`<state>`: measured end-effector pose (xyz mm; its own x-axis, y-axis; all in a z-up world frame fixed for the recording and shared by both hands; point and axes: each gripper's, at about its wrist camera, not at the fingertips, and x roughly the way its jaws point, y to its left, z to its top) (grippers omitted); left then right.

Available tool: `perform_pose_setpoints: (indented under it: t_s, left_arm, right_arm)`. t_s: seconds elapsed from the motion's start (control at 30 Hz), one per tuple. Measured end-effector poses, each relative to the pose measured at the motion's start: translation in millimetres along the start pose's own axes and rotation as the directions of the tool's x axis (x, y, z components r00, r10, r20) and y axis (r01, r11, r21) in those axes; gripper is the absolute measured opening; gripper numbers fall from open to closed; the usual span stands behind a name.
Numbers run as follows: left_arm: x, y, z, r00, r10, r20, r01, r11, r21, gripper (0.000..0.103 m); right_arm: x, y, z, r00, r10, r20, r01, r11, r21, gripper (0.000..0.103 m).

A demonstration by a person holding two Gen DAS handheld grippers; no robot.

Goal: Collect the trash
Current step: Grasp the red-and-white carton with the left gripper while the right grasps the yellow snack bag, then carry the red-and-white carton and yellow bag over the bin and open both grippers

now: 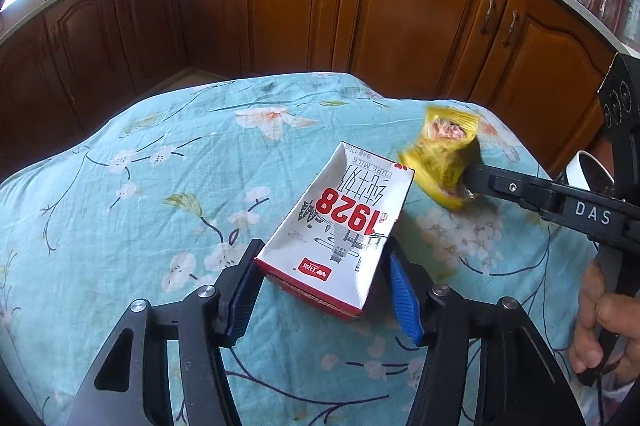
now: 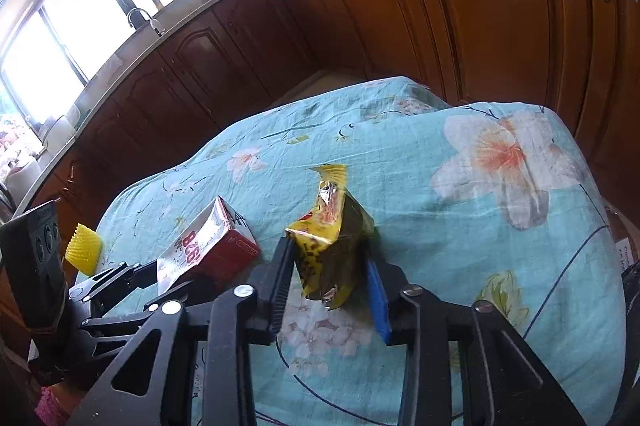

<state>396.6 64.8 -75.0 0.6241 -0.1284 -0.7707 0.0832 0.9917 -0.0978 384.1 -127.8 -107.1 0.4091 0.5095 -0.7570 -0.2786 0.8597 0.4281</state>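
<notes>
Left gripper closed on flattened milk carton, right gripper clamped narrow on crumpled yellow wrapper, both items at floral tablecloth, wooden cabinets beyond.
</notes>
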Motion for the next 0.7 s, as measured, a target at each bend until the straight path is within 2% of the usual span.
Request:
perform_pose_setpoints:
  t_s: [0.03, 0.43, 0.7]
  left_arm:
    - [-1, -2, -2, 1.0, -0.003, 0.001, 0.003, 1.0, 0.0, 0.057]
    - [-60, -20, -39, 0.996, -0.081, 0.049, 0.085, 0.992, -0.09, 0.056]
    - [-100, -51, -58, 0.988, -0.133, 0.084, 0.139, 0.987, -0.083, 0.055]
  right_arm:
    - [-2, -1, -1, 1.0, 0.006, -0.006, -0.006, 1.0, 0.005, 0.001]
    - [-69, 1, -37, 0.998, 0.003, 0.058, -0.002, 1.0, -0.019, 0.0]
    - [-121, -12, -73, 0.994, -0.013, 0.108, 0.012, 1.0, 0.017, 0.0]
